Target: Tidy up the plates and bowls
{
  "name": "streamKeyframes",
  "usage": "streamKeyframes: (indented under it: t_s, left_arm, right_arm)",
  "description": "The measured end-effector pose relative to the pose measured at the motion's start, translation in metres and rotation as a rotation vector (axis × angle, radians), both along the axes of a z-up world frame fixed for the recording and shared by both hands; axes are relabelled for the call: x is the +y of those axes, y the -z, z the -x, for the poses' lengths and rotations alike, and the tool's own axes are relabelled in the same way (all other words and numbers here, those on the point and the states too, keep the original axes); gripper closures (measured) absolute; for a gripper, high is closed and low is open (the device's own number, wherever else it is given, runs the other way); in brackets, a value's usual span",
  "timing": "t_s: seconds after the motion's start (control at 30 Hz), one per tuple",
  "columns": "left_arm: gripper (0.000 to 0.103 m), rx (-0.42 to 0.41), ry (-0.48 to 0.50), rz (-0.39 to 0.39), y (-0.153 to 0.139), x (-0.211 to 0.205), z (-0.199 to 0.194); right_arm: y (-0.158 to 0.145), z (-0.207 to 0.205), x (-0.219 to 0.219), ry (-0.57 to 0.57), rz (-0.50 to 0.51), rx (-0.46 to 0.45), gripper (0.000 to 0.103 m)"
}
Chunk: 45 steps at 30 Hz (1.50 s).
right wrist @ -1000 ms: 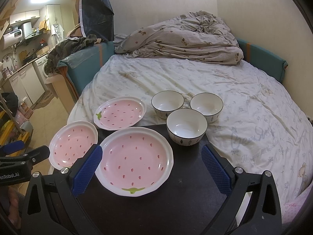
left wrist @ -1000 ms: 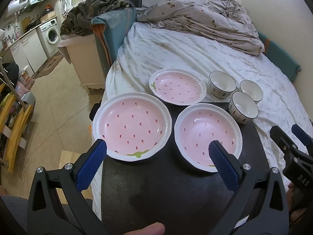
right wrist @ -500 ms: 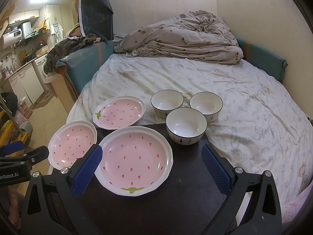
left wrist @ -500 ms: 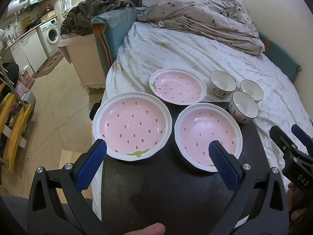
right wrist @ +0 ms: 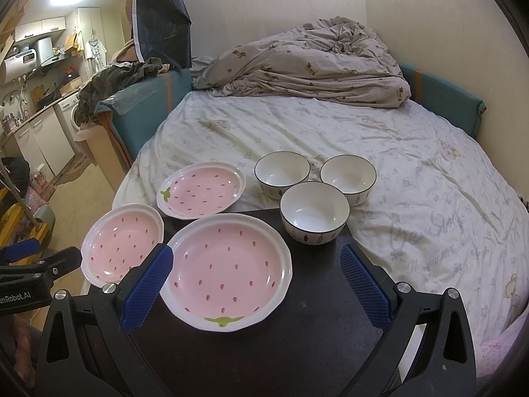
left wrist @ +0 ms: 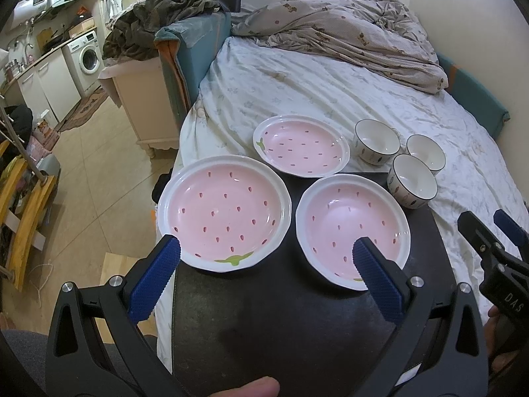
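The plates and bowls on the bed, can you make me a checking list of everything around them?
Surface: black board lying on the bed sheet.
Job's things: three pink strawberry plates, near right, near left, far; the far one rests partly on the sheet. Three white bowls clustered together, none stacked.
Clutter: crumpled duvet at the bed's far end; clothes pile on the bed's side board.
Grippers: left gripper open, holding nothing; right gripper open, holding nothing.
Cables: thin white cord on the floor.
Surroundings: washing machine, kitchen counter, tiled floor.
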State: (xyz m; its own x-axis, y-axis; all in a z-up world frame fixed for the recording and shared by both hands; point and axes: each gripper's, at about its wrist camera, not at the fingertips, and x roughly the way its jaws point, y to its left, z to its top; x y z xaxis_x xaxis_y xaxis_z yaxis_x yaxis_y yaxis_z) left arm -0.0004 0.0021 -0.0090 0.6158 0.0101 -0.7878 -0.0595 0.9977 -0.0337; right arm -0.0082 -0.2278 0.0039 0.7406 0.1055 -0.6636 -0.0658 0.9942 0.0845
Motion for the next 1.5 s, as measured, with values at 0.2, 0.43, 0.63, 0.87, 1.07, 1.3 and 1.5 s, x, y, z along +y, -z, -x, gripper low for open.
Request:
streamKeyframes:
  t_s: [0.2,0.43,0.63,0.87,1.07,1.3,1.5]
  left_arm:
    - [0.000,-0.002,-0.001,0.000,0.001,0.000,0.000]
    - [0.000,0.001,-0.001,0.001,0.000,0.000,0.000]
    - [0.000,0.005,0.001,0.000,0.000,0.002,0.000]
    - [0.000,0.026,0.017,0.009,-0.006,0.006,-0.005]
    - [0.000,0.048,0.065,0.009,-0.014,0.005,-0.015]
    - [0.000,0.105,0.021,-0.014,-0.017,0.041,-0.056]
    - [0.000,0.188,-0.078,0.036,0.002,0.085,-0.089]
  right_arm:
    - [0.000,0.001,-0.002,-0.001,0.000,0.000,0.000]
    - [0.000,0.001,-0.003,0.001,-0.001,0.002,0.000]
    - [-0.001,0.001,0.000,0.000,0.001,0.001,0.000]
    - [0.000,-0.004,0.000,-0.008,0.004,0.025,0.000]
    - [-0.005,-0.006,0.008,-0.023,-0.024,0.069,0.000]
    - [-0.001,-0.024,0.030,-0.003,-0.076,0.170,0.000]
    - [-0.004,-0.044,0.066,0.013,-0.028,0.177,0.000]
